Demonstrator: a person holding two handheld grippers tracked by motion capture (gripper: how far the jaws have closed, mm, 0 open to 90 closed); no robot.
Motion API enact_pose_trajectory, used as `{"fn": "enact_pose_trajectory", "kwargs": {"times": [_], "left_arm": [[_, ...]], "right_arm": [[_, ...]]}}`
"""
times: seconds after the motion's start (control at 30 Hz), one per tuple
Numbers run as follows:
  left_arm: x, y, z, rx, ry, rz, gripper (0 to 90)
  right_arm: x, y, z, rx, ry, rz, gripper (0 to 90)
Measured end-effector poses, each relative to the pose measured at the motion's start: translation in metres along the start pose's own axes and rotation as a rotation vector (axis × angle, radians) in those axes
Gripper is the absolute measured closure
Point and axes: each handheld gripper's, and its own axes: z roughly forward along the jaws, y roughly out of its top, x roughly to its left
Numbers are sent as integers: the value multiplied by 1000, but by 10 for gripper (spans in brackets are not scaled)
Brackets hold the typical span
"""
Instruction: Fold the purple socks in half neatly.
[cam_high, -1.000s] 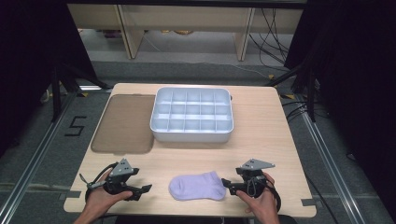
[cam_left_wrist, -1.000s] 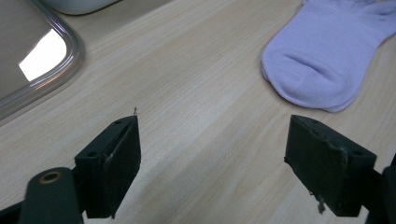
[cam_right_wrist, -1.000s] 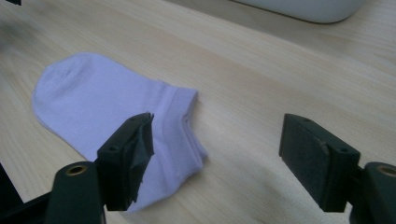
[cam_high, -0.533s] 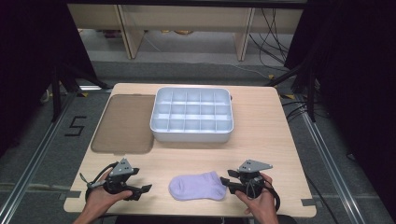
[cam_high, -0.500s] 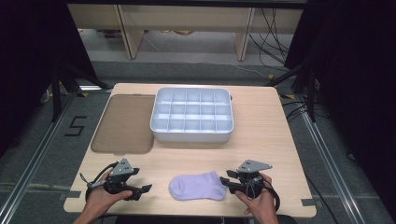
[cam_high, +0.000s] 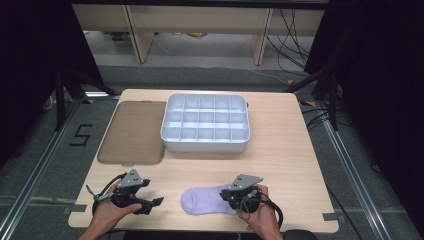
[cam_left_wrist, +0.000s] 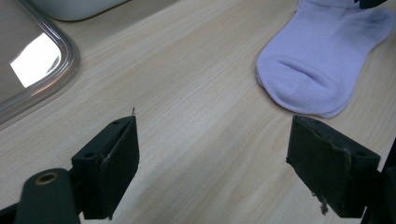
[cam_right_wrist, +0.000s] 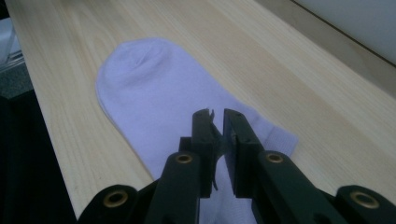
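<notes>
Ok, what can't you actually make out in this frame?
- Right gripper view: whether the nearly shut right gripper, whose jaws have just been closing, pinches any of the sock; the jaws hide the cloth beneath.
- High view: the tray compartments' contents, too small.
- Left gripper view: the brown lid, cut off by the edge.

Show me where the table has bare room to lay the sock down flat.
Bare wood lies right of the white divided tray, out to the table edge, and in the strip between the tray's front and the sock. The back left is crowded: the brown lid lies beside the tray.
</notes>
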Motion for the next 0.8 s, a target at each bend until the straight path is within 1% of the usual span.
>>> {"fn": "enact_pose_trajectory", "kwargs": {"times": [0.03,0.07,0.1,0.13,0.17,0.2,0.23,0.27,0.33,0.37,0.4,0.43,0.47,0.5,0.53,0.57,0.6,0.63,0.67,0.7,0.73,0.77,0.8], "left_arm": [[0,0,0,0,0,-4,165],[0,0,0,-7,-1,6,165],[0,0,0,-8,-2,9,165],[-1,1,1,-6,-2,10,165],[-1,1,1,-6,-2,10,165],[-2,1,2,-17,-3,-1,165],[-2,0,1,-1,-6,9,165],[-2,1,1,1,-5,19,165],[-1,1,1,0,-10,25,165],[-2,1,1,1,-7,14,165],[-2,1,1,1,-7,1,165],[-2,1,2,-19,-6,-1,165],[-2,1,2,-25,-8,-4,165],[-2,1,2,-25,-8,-4,165],[-2,1,2,-19,-8,4,165],[-2,1,2,-19,-8,4,165],[-2,0,1,-2,-8,5,165],[-1,1,1,-3,-4,17,165],[-1,1,1,1,-1,19,165],[-1,1,0,1,-1,19,165],[-1,1,0,3,-6,23,165],[-1,1,0,3,-6,23,165],[-2,1,0,1,-6,21,165]], "right_arm": [[0,0,0,0,0,0,839],[-1,1,0,16,6,-13,843],[0,2,3,15,5,-3,848],[0,2,5,15,10,-13,852],[0,3,6,29,20,-15,855],[0,3,6,29,20,-15,855],[3,4,11,20,16,-15,861],[3,4,11,20,16,-15,861],[4,6,15,36,29,-25,864],[5,7,18,36,26,-24,866],[5,8,19,54,36,-32,867],[5,10,23,62,38,-43,868],[7,10,26,59,31,-27,868],[7,10,26,59,31,-27,868],[7,13,30,72,43,-34,868],[7,13,30,72,43,-34,868],[7,15,37,76,59,-59,867],[7,15,37,76,59,-59,867],[9,17,40,88,50,-56,868],[9,18,43,92,70,-69,868],[10,18,45,104,53,-70,870],[10,18,45,104,53,-70,870],[8,19,46,124,61,-59,872]]}}
